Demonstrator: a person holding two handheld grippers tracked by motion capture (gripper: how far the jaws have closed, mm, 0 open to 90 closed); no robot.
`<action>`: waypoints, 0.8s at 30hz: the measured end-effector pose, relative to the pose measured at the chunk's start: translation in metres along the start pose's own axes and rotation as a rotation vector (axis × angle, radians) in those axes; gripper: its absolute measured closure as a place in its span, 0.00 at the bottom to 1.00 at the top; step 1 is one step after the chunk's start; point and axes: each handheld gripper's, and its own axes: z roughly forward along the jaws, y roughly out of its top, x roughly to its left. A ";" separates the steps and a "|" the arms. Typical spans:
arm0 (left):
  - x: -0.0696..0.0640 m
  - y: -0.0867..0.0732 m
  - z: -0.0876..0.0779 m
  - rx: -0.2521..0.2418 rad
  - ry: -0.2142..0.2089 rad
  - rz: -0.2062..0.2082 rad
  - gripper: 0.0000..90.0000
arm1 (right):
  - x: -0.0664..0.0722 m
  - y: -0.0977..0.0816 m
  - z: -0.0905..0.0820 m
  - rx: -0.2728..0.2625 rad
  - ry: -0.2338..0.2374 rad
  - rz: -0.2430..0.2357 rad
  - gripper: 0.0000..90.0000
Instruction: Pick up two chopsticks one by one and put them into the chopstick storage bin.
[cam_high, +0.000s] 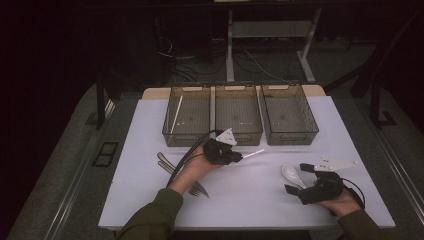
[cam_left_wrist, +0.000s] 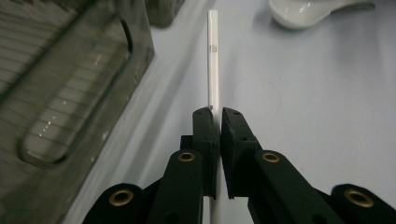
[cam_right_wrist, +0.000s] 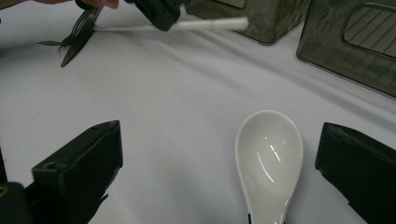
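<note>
White, thin, straight chopstick (cam_left_wrist: 213, 56) with small dark mark, in left gripper (cam_left_wrist: 215, 114)

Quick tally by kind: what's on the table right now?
Bins: 3
White sticks: 2, one in the left bin, one held in the left claw
White spoon: 1
Metal cutlery by the left forearm: at least 2 pieces, exact count unclear
Total: at least 8
</note>
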 end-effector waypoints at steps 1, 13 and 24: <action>0.000 0.002 -0.003 -0.018 -0.002 -0.005 0.94 | 0.000 0.000 0.000 0.000 0.000 0.000 0.01; 0.000 0.021 -0.045 -0.196 0.005 -0.024 0.94 | 0.000 0.000 0.000 0.002 0.003 0.005 0.01; 0.008 0.024 -0.078 -0.277 0.039 -0.042 0.94 | 0.000 0.000 -0.001 -0.004 0.001 0.003 0.01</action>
